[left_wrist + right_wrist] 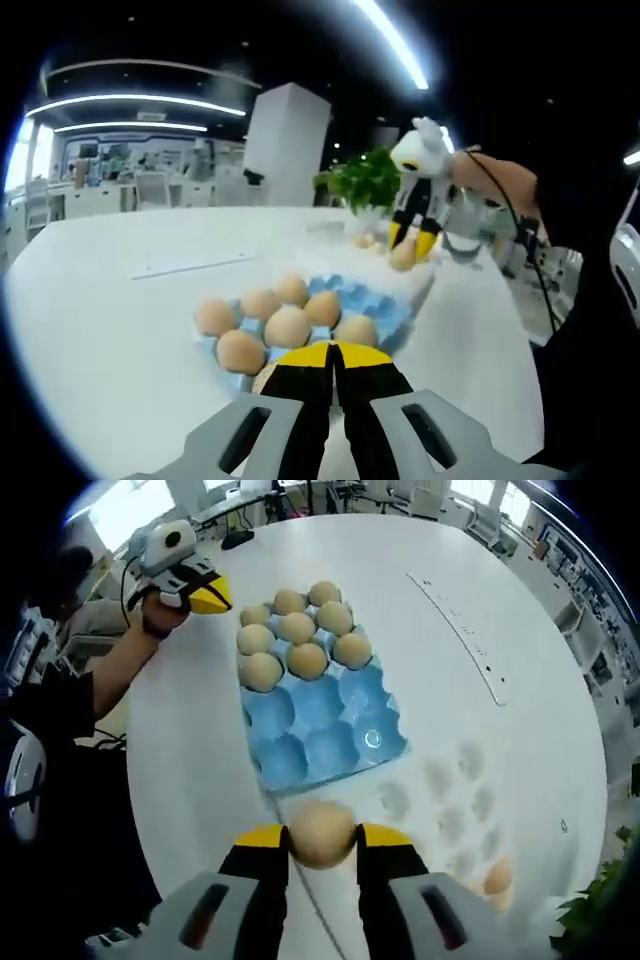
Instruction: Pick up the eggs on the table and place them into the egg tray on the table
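A blue egg tray [320, 742] lies on the white round table [520, 660], with several brown eggs [296, 628] filling its far cells. My right gripper [322, 840] is shut on a brown egg [320, 830], held just short of the tray's near edge. In the left gripper view that right gripper [412, 240] hangs beyond the tray [388, 300] with the egg [403, 257] in its yellow tips. My left gripper [335, 352] is shut and holds nothing, right over the tray's near eggs [287, 327]. One loose egg [497, 877] lies on the table to the right.
A clear dimpled plastic sheet [450, 800] lies right of the tray. A green plant [368, 180] stands at the table's edge, with loose eggs [366, 240] near it. A person's hand [160, 605] holds my left gripper [213, 597] beyond the tray.
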